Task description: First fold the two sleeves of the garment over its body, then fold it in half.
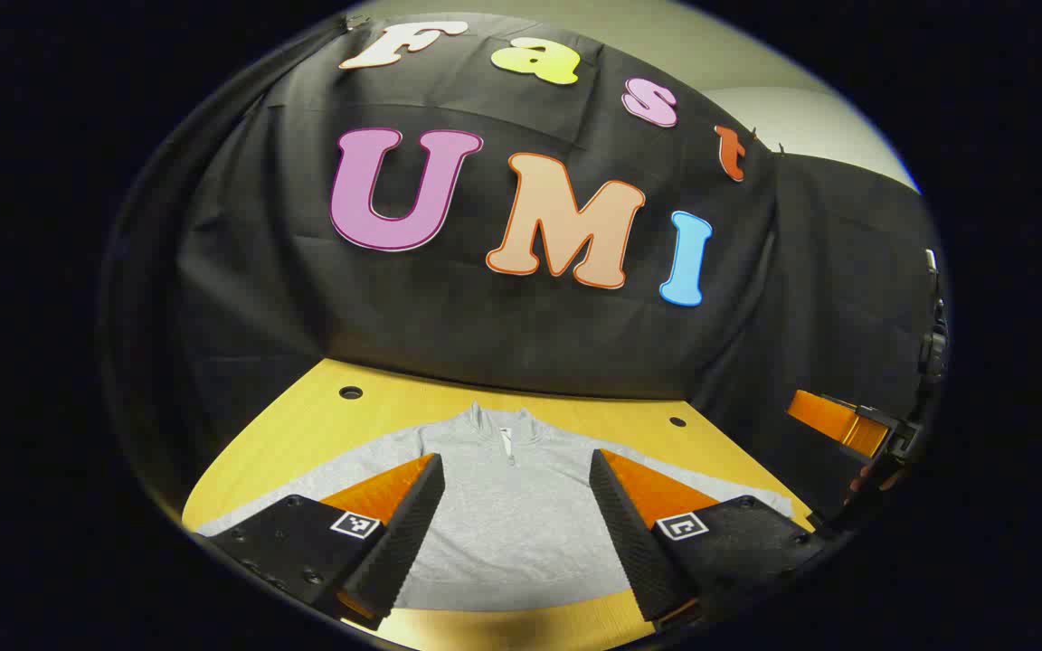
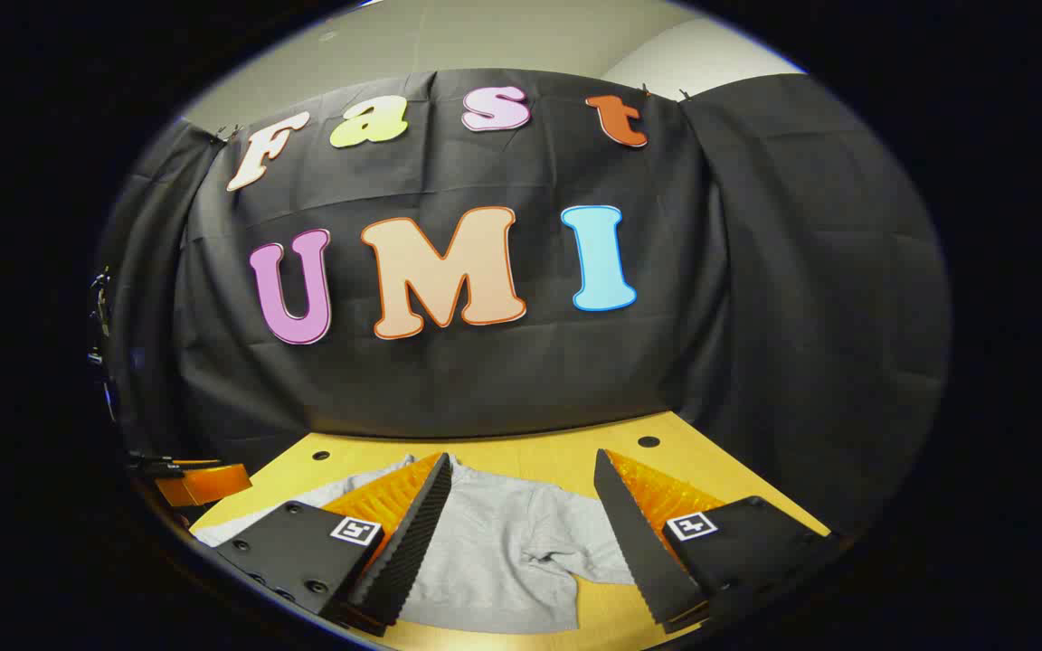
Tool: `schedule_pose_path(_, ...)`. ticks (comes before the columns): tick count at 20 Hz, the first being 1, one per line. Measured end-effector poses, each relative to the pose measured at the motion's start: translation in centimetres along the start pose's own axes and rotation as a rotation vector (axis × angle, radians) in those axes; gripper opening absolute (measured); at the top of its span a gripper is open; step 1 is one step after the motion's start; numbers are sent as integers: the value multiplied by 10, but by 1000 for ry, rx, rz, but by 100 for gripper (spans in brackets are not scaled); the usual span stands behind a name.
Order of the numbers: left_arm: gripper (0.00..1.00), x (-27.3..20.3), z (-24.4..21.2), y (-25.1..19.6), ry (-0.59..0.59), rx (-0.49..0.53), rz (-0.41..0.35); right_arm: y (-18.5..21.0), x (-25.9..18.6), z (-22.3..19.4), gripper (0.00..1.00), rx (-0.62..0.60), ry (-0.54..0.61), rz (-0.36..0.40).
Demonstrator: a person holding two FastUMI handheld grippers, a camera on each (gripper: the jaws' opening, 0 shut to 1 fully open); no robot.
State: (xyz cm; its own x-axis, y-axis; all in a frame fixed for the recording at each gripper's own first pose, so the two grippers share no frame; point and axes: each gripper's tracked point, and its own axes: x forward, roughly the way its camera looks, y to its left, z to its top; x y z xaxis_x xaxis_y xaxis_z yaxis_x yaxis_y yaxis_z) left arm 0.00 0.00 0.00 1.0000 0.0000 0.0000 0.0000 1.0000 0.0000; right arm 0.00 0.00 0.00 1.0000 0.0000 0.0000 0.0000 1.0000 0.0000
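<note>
- Starting with the left gripper view, a grey garment (image 1: 512,515) is seen lying flat on the yellow table (image 1: 304,425), collar (image 1: 505,425) toward the wall and a short zip at the neck; both sleeves seem spread outward, so no fold appears to have been made yet.
- The left gripper (image 1: 512,470) is held above the near part of the garment, its fingers spread wide with only cloth and table between them; nothing is gripped or touched.
- At the right edge of this view the other gripper (image 1: 847,425) is seen farther off (its opening cannot be judged from here).
- For the step in hand, a sleeve is best pinched near its cuff, both layers taken together, then lifted only a little and carried across the body so that the fold falls along the shoulder line without dragging the rest.
- In the right gripper view, the garment (image 2: 503,551) is seen with one sleeve (image 2: 584,551) lying out over the table (image 2: 557,461), slightly rumpled at the armpit.
- The right gripper (image 2: 521,470) is likewise wide open and empty, poised above the cloth and apart from it.
- The left gripper (image 2: 204,484) shows at the lower left edge of this view (too little of it to tell more).
</note>
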Motion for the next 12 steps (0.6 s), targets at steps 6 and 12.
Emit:
schedule_pose_path(6, 95, 2, -2, -5, 0, 4, 11, -22, 4, -14, 98, 8, 32, -15)
schedule_pose_path(12, 94, 1, -5, -2, 9, -14, 40, -52, 10, -23, 98, 13, 47, -59)
